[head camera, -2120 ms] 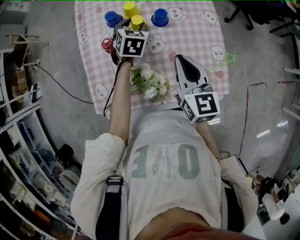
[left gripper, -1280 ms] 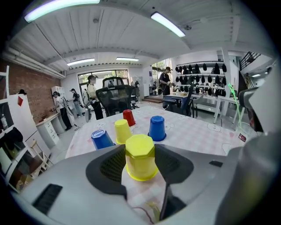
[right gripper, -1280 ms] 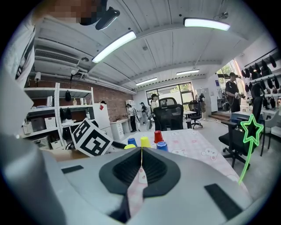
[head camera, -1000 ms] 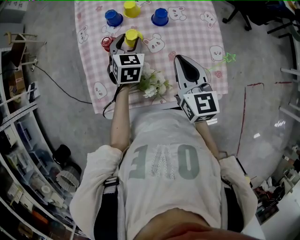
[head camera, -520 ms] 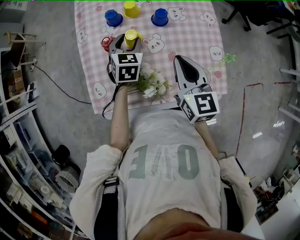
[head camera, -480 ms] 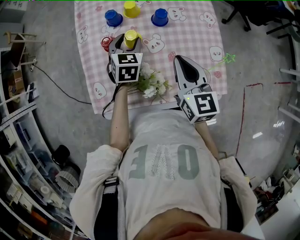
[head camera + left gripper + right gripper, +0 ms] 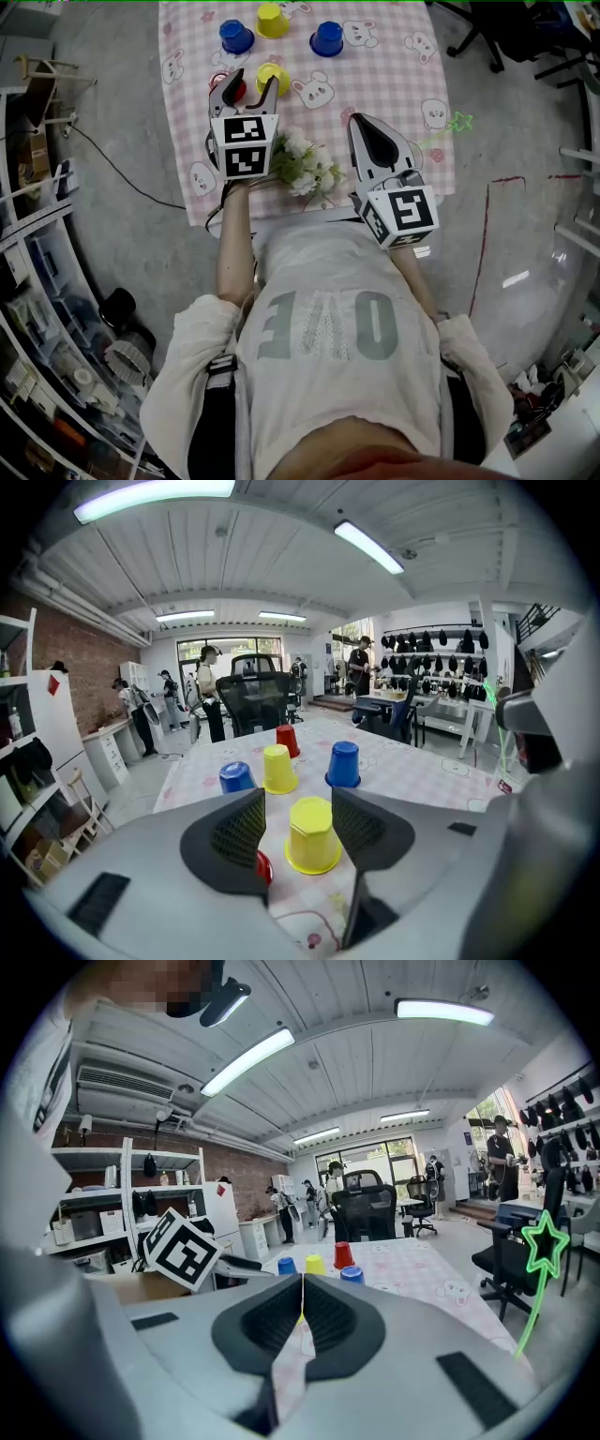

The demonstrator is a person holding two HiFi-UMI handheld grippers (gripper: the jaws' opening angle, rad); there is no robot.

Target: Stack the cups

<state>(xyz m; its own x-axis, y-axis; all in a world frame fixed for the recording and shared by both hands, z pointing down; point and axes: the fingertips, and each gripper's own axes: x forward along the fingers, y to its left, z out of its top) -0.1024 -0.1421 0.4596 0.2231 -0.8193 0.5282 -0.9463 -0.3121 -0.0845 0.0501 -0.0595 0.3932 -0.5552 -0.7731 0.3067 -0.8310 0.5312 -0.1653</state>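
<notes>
**Left hand-held gripper (image 7: pixel 251 86):** released. Its jaws stand apart on either side of the near yellow cup (image 7: pixel 312 834), which sits mouth-down on the counter (image 7: pixel 394 66). The pads do not appear to press on it, so nothing is gripped. Judged: the cup rests on its own rim, and the jaws stand wide enough to clear it. A near red cup (image 7: pixel 263 866), also on the counter, is half hidden behind the left jaw.

**Right hand-held gripper (image 7: pixel 302 1288):** clenched on nothing. It hangs over the counter's near edge beside the bunch of white flowers (image 7: pixel 305 164), well apart from the cups. Judged: parked out of the working hand's way.

**Count, from the left gripper view:**
- Cups: two yellow, two blue, two red. That is six in all, every one inverted and standing singly.
- The other four cluster further back: blue cup (image 7: pixel 236 777), far yellow cup (image 7: pixel 278 768), far red cup (image 7: pixel 288 741) and second blue cup (image 7: pixel 344 763).
- No cup sits on another, so stacking is judged not yet begun.
- Grippers: two.
- Flower bunches: one.
</notes>
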